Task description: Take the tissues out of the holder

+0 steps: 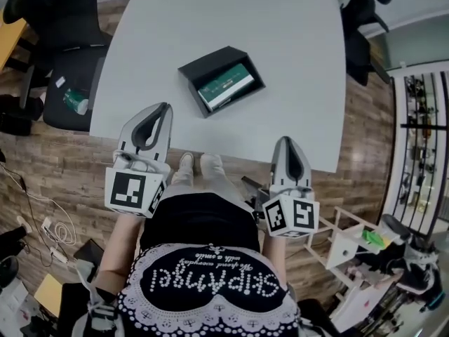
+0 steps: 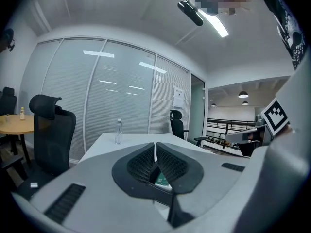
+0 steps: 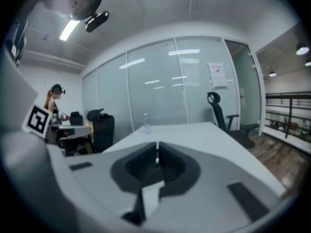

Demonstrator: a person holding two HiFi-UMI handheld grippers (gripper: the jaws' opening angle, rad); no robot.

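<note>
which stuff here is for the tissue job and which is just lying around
For the job: black holder; green tissue pack inside it; left gripper and right gripper, both shut and empty, short of the holder.

Lying about: water bottle; office chair; floor cables.

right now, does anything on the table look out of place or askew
Only the black holder stands out: it sits turned at an angle to the table's edges, with the green tissue pack lying inside it. Nothing looks spilled or damaged.
</note>
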